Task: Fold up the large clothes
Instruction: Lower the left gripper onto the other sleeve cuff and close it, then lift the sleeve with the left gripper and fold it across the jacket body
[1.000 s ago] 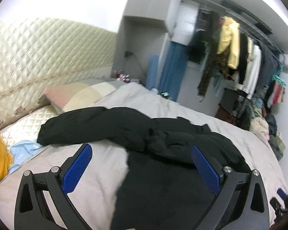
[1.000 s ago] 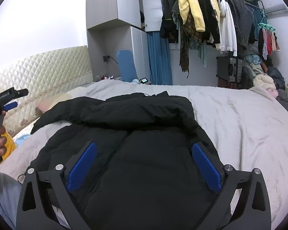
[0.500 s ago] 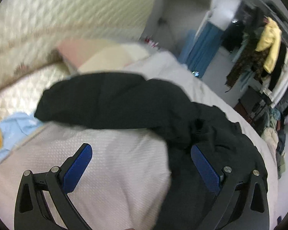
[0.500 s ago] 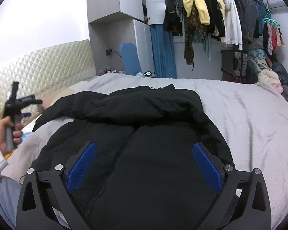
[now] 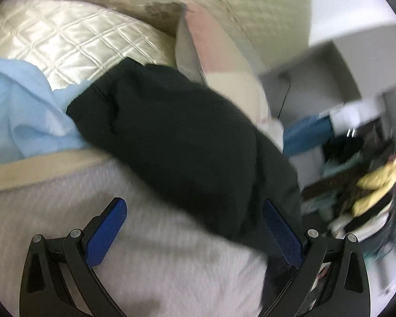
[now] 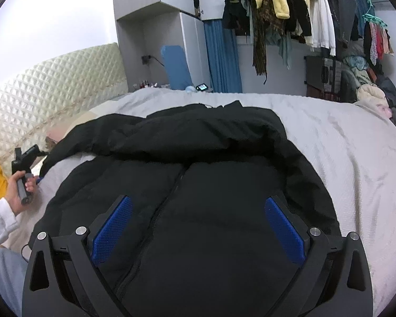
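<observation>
A large black padded jacket (image 6: 198, 185) lies front-up on the grey bed cover (image 6: 356, 153), zip down the middle. One sleeve (image 5: 171, 137) stretches toward the pillows; its cuff end lies just ahead of my left gripper (image 5: 195, 211), which is open and empty above the cover. My right gripper (image 6: 198, 211) is open and empty, hovering over the jacket's lower front. The left gripper (image 6: 26, 155) also shows in the right wrist view, held in a hand at the sleeve end.
A light blue cloth (image 5: 21, 105), a quilted cream pillow (image 5: 74, 34) and a pink-beige pillow (image 5: 219, 60) lie by the headboard (image 6: 52, 87). A rack of hanging clothes (image 6: 290, 8) and a clothes pile (image 6: 369, 92) stand beyond the bed.
My left gripper has swung down and left toward the sleeve's cuff end, now close ahead. My right gripper has barely moved over the jacket front.
</observation>
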`<state>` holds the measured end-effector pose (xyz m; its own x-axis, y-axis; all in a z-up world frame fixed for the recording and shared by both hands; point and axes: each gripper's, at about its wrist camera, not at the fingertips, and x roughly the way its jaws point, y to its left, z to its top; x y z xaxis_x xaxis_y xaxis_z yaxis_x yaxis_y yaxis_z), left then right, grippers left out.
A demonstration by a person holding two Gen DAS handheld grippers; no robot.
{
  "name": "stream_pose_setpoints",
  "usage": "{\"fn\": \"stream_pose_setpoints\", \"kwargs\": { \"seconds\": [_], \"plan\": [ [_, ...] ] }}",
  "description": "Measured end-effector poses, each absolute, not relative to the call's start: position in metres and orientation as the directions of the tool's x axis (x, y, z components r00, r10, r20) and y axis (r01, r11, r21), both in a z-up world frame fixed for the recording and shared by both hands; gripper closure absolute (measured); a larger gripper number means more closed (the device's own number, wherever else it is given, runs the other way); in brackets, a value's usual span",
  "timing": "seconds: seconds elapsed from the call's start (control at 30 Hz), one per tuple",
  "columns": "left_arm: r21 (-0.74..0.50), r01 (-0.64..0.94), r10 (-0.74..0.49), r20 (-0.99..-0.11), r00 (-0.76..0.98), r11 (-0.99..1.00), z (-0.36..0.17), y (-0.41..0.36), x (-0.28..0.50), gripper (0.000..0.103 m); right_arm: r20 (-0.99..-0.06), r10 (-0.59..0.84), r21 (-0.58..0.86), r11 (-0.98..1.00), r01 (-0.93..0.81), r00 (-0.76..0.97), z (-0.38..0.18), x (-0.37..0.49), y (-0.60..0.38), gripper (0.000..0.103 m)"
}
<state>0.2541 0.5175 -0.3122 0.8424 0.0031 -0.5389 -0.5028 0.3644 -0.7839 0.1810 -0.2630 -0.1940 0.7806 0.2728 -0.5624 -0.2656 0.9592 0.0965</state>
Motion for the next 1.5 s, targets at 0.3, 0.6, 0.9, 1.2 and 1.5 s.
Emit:
{"fn": "stream_pose_setpoints", "kwargs": {
  "seconds": [0.3,0.6,0.9,1.2,1.5],
  "plan": [
    [-0.851,-0.483,0.069,-0.479,0.875,0.209,-0.348,0.56,0.28,0.015,-0.572,0.24,0.09,0.969,-0.231,0.784,-0.198,0.197,-0.255,0.002],
    [-0.842,-0.454,0.103,-0.444,0.89,0.289,-0.312,0.564,0.303,0.081,-0.568,0.197,0.088,0.98,-0.179,0.799,-0.196,0.202,-0.26,0.002],
    [-0.711,-0.541,0.216,-0.501,0.838,0.45,-0.234,0.551,0.281,0.096,-0.561,0.184,0.075,0.982,-0.172,0.807,-0.191,0.194,-0.27,0.0],
    [-0.535,-0.596,0.32,-0.523,0.79,0.599,-0.165,0.494,0.268,0.097,-0.548,0.157,0.095,0.987,-0.126,0.821,-0.184,0.187,-0.292,0.0],
    [-0.5,-0.539,0.318,-0.461,0.828,0.678,-0.094,0.432,0.252,0.096,-0.496,0.166,0.096,0.986,-0.136,0.852,-0.172,0.172,-0.308,0.0]
  ]
}}
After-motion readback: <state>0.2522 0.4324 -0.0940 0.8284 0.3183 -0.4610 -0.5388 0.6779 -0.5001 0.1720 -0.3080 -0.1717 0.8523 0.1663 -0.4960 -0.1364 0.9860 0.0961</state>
